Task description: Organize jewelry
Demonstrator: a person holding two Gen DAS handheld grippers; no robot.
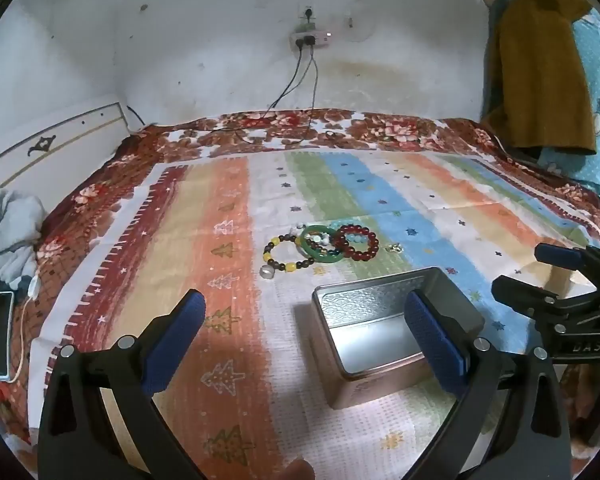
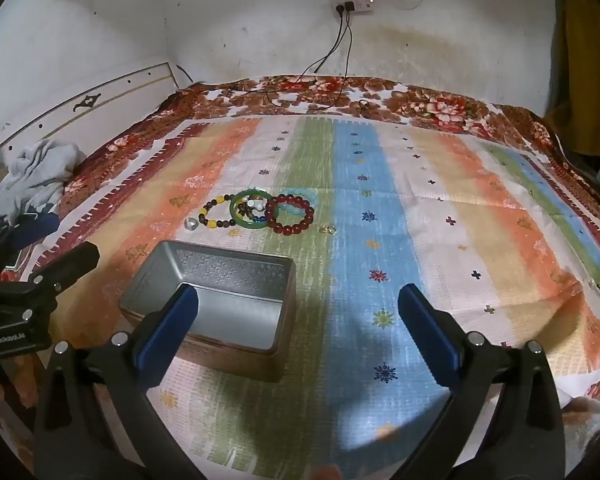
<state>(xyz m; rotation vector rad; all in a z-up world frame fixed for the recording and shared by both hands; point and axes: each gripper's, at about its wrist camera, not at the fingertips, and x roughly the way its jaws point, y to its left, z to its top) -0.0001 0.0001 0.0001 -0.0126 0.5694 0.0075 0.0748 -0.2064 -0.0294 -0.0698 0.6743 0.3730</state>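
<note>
Both tools, left [image 1: 306,332] and right [image 2: 298,330], gape wide and hold nothing above an open tin [image 2: 220,308]; bracelets [image 2: 260,210] lie beyond it on the bed [image 2: 440,216].

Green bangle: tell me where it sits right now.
The green bangle lies on the striped cloth beyond the open tin, between the yellow-and-brown bead bracelet and the red bead bracelet, overlapping both.

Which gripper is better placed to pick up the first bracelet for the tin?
Probably the left. In its own view the bracelets lie almost straight ahead between its open fingers, beyond the empty tin. For the right gripper, also open, they sit off to the left.
</note>
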